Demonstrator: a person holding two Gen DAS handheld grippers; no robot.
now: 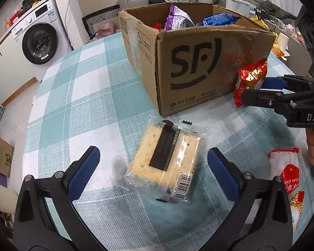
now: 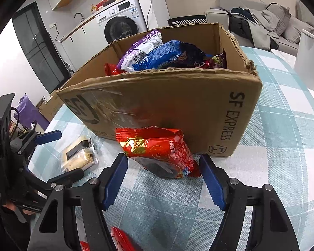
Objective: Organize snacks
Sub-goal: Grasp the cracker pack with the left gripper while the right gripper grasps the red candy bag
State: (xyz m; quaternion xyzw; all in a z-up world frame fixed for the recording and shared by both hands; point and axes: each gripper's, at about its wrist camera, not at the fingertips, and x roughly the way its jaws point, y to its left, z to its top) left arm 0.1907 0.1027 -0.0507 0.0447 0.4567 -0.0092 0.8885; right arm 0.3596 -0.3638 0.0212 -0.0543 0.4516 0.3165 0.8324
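2 grippers are out over the checked tablecloth (image 1: 77, 96), each lined up on its own snack. The left gripper (image 1: 153, 172) hangs with its blue pads spread wide on either side of a clear-wrapped cracker pack (image 1: 166, 156), which lies flat on the cloth just in front of the cardboard box (image 1: 198, 69). Neither pad touches the wrapper, so nothing is gripped there yet.

The right gripper (image 2: 163, 179) is just as wide, its pads flanking the lower end of a red snack packet (image 2: 161, 152). That packet leans against the front wall of the box, propped on its bottom edge, which probably makes it easy to pinch from the sides without scraping the table.

Inside the box sit a purple bag (image 2: 142, 48) and a blue bag (image 2: 167, 55), with red wrappers poking up beside them, so I'd judge the box is the collecting place and the sorting is well along. A white-and-red pack (image 1: 286, 171) still lies on the cloth off to the right, near the holder's fingers.

Both approaches look like side-on pinches; closing and lifting over the torn rim seems the likely next call. The slick cracker wrapper could slide under the pads.
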